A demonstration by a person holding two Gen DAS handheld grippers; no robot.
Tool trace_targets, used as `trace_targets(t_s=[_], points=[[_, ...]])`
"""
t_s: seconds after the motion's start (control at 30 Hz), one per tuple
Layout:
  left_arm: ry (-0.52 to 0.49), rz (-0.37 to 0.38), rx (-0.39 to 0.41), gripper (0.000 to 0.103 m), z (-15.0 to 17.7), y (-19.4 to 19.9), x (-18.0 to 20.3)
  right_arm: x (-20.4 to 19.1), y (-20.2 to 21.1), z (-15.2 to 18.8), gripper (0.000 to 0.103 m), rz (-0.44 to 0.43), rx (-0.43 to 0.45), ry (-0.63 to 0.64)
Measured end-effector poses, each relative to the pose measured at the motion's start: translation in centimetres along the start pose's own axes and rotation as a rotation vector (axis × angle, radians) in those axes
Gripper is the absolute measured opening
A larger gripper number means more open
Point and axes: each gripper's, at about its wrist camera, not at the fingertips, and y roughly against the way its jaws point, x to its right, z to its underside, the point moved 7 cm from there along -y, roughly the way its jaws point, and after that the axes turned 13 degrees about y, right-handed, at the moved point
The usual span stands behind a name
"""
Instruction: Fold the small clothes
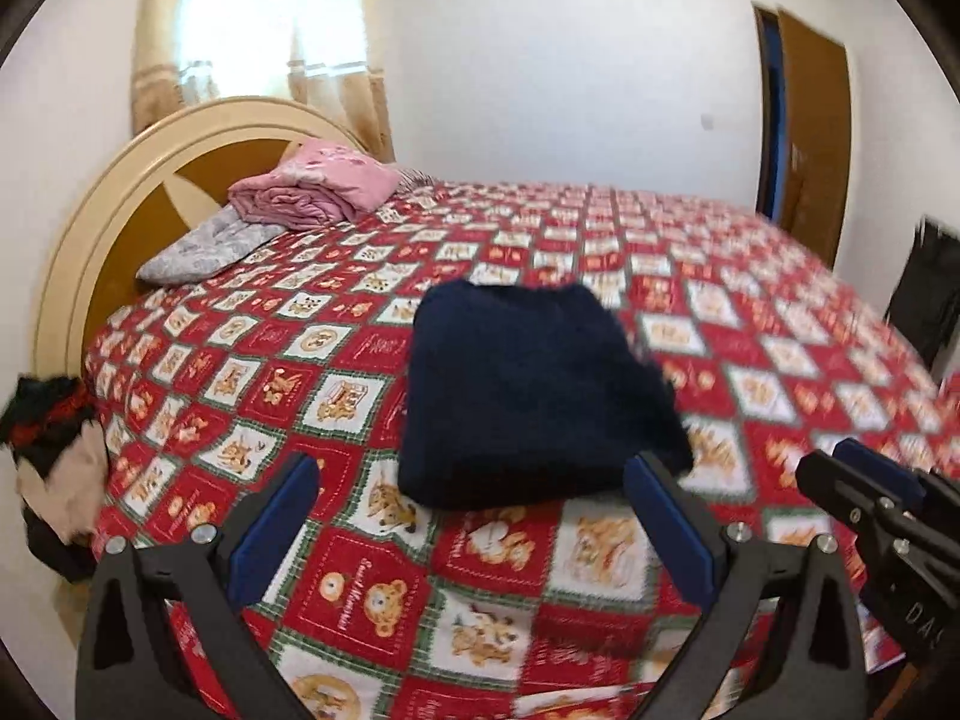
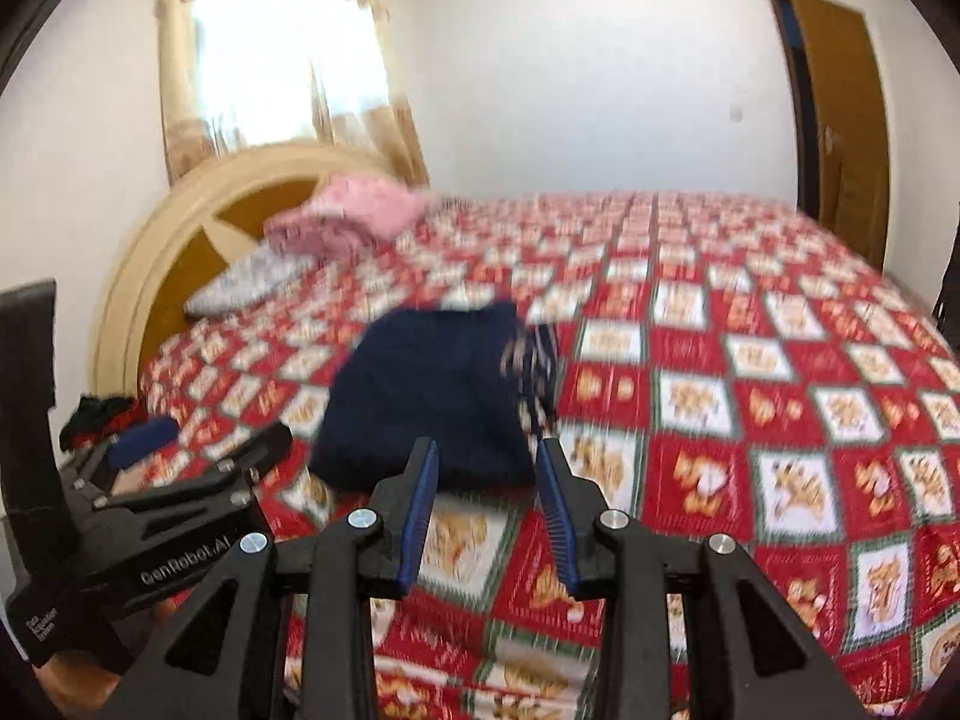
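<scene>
A folded navy blue garment [image 1: 528, 390] lies on the red patterned bedspread [image 1: 750, 360] near the bed's front edge. My left gripper [image 1: 474, 474] is open and empty, its fingers spread wide just in front of the garment's near edge. My right gripper [image 2: 489, 456] is open with a narrower gap and empty, just in front of the same garment [image 2: 432, 396]. The right gripper also shows at the right edge of the left wrist view [image 1: 864, 480]. The left gripper shows at the left of the right wrist view [image 2: 198, 468].
A folded pink blanket [image 1: 312, 192] and a grey pillow [image 1: 198, 246] lie by the cream headboard [image 1: 120, 210]. A heap of dark and beige clothes [image 1: 54, 462] sits beside the bed on the left. A brown door [image 1: 810, 132] stands at the back right.
</scene>
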Motion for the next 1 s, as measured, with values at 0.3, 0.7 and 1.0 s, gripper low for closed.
trace_targets(t_s=[0.3,0.7,1.0], points=[[-0.03,-0.015,0.146,0.103,-1.8,3.6,0.8,0.2,3.5,-2.1,0.064,0.014,0.15,-0.011],[-0.024,-0.03,0.228,0.103,-2.5,5.5,1.0,0.7,5.4,-2.7,0.064,0.082,0.223,-0.011],[-0.005,-0.049,0.177,0.103,-1.9,4.6,0.7,0.7,4.9,-2.4,0.064,0.078,0.207,-0.014]])
